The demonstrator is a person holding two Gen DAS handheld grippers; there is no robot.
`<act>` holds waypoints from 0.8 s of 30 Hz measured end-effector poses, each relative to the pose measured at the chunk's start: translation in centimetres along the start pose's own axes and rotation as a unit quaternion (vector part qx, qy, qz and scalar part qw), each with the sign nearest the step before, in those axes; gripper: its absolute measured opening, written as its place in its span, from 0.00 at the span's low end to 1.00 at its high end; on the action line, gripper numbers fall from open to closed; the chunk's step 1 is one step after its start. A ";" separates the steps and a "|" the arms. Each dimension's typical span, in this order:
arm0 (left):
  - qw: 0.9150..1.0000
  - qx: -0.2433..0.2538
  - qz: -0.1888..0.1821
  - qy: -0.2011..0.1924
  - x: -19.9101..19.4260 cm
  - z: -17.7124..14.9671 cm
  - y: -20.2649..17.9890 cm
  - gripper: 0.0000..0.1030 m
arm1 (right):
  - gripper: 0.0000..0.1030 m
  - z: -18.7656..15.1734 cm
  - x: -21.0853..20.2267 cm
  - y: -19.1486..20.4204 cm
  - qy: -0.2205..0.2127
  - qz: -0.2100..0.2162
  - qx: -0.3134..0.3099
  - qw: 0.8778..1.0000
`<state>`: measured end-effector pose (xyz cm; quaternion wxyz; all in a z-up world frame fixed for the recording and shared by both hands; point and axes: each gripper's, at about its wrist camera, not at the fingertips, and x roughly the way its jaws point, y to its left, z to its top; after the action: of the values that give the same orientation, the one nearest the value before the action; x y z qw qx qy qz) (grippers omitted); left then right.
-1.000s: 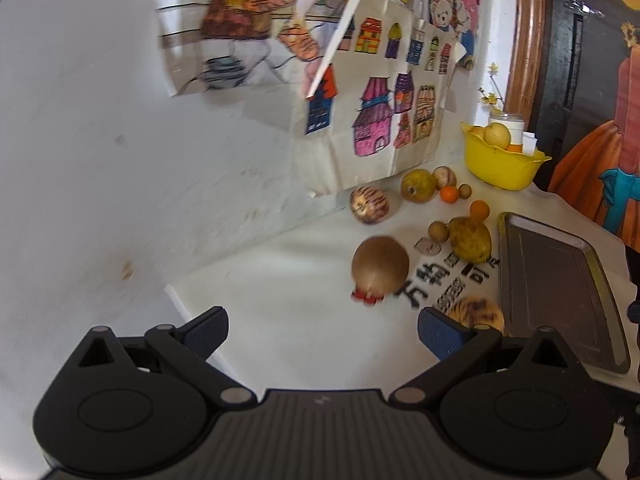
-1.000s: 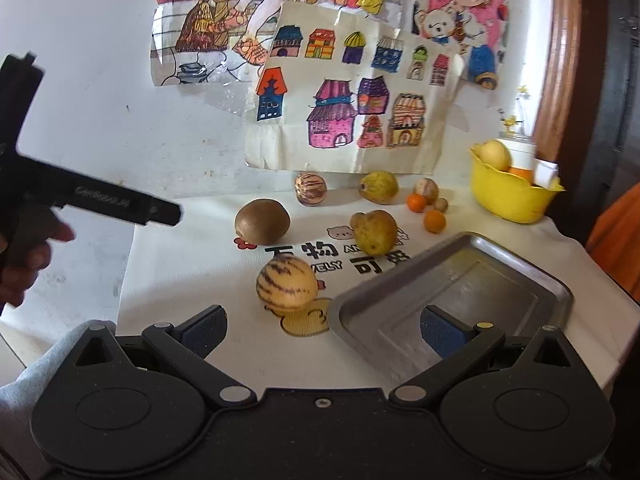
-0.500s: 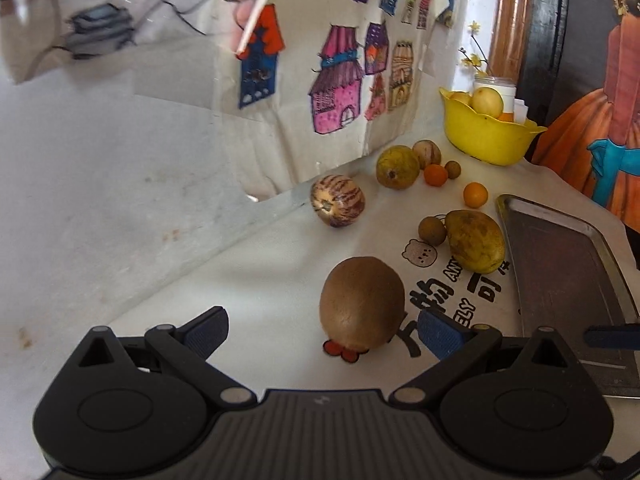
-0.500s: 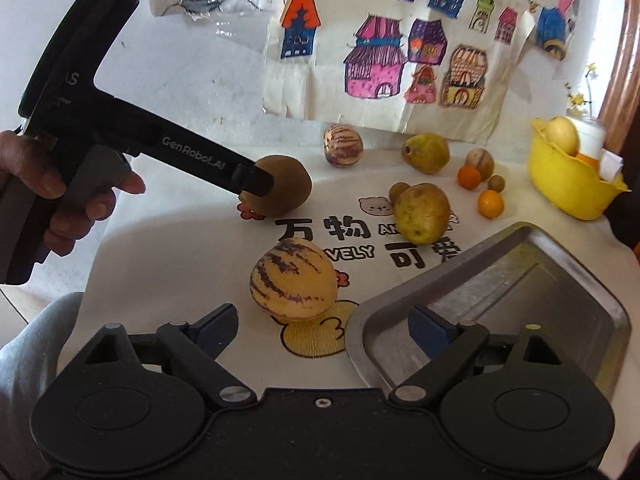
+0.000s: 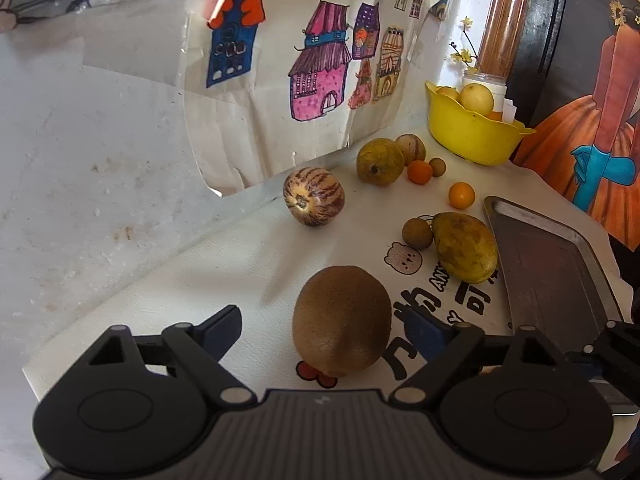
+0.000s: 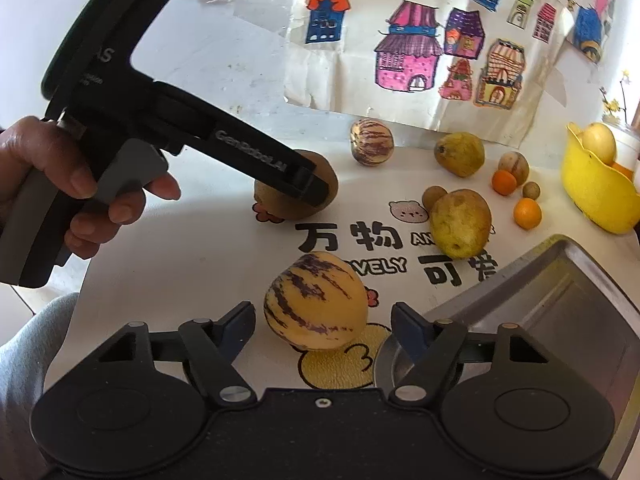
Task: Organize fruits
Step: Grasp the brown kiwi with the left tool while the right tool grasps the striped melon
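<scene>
**Two fruits, each bracketed by its own closing gripper**

The brown kiwi (image 5: pixel 341 322) lies on the printed mat (image 5: pixel 248 264), straight ahead of the left gripper (image 5: pixel 320 330) and between its two blue pads; its long axis runs roughly along the gripper's line of sight, so the pads face its narrower flanks. The jaws are closing, with a gap visible at the left pad; contact at the right pad cannot be told. The striped yellow melon (image 6: pixel 316 300) sits likewise centred in the right gripper (image 6: pixel 323 326), whose jaws are also closing, both pads apart from the skin. The metal tray (image 6: pixel 568 300) lies just to the right of the melon, nearer the right hand than the left. Judged next: each pair of pads meets its fruit.
</scene>
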<state>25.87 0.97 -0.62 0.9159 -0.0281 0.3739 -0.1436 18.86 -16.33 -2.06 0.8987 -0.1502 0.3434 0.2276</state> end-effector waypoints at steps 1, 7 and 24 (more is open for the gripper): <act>1.000 -0.001 -0.002 0.002 0.1 0.0 0.0 0.82 | 0.71 0.0 0.1 0.1 0.000 0.000 -0.002 1.000; 1.000 0.000 -0.017 0.010 0.5 -0.1 -0.3 0.63 | 0.57 0.0 0.6 0.3 0.002 0.001 -0.007 1.000; 1.000 0.001 -0.025 0.008 0.6 -0.2 -0.2 0.57 | 0.56 0.2 1.0 0.1 -0.007 0.002 -0.001 1.000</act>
<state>26.10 0.59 -1.09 0.9092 -0.0355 0.3798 -0.1667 19.63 -15.87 -2.63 0.9004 -0.1487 0.3372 0.2311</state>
